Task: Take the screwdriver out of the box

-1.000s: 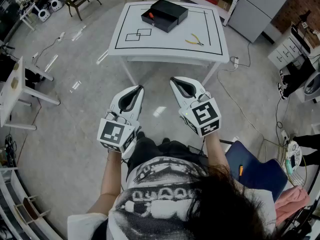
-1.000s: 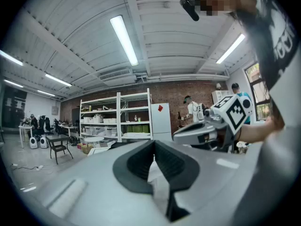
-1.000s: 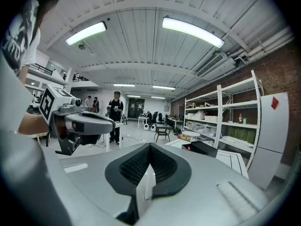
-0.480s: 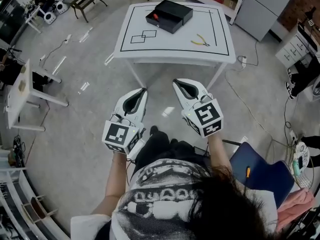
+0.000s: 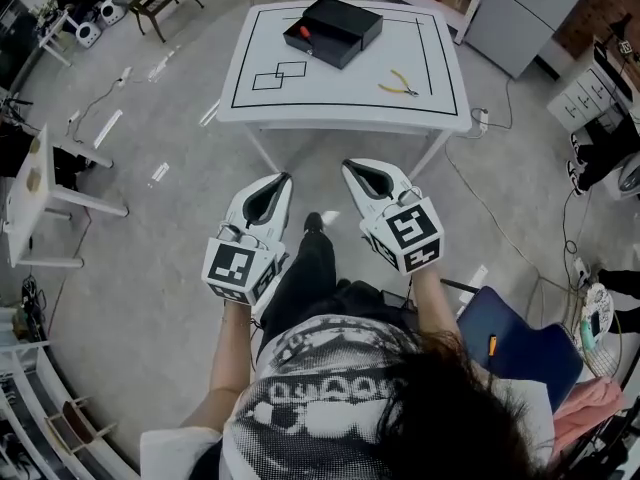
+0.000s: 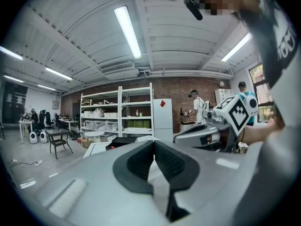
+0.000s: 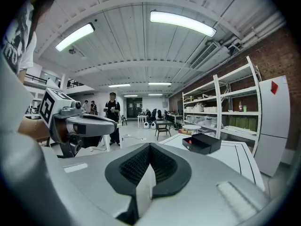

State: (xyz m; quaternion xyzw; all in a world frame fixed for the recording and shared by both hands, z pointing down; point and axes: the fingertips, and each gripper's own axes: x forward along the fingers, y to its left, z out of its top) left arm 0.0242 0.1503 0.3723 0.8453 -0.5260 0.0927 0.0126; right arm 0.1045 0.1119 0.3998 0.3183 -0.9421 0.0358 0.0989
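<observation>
A black box [image 5: 331,30] stands on the far part of the white table [image 5: 420,113], its drawer pulled out to the left. The red handle of the screwdriver [image 5: 302,32] shows in the drawer. Both grippers hang over the floor well short of the table, side by side and pointing at it. My left gripper [image 5: 283,177] is shut and empty, and so is my right gripper [image 5: 348,164]. In the right gripper view the box [image 7: 203,143] and a red spot of the screwdriver [image 7: 189,141] lie ahead, beyond my right gripper [image 7: 150,146]. In the left gripper view my left gripper [image 6: 154,142] has its tips together.
Yellow-handled pliers [image 5: 398,86] lie on the table's right side, and two overlapping taped squares [image 5: 278,74] on its left. A small white table [image 5: 30,183] stands at the left and a blue chair [image 5: 510,338] at the right. Shelves and people are further off.
The person has stepped toward the table, and a leg now shows between the grippers. Both grippers stay shut and side by side, carried slightly forward.
</observation>
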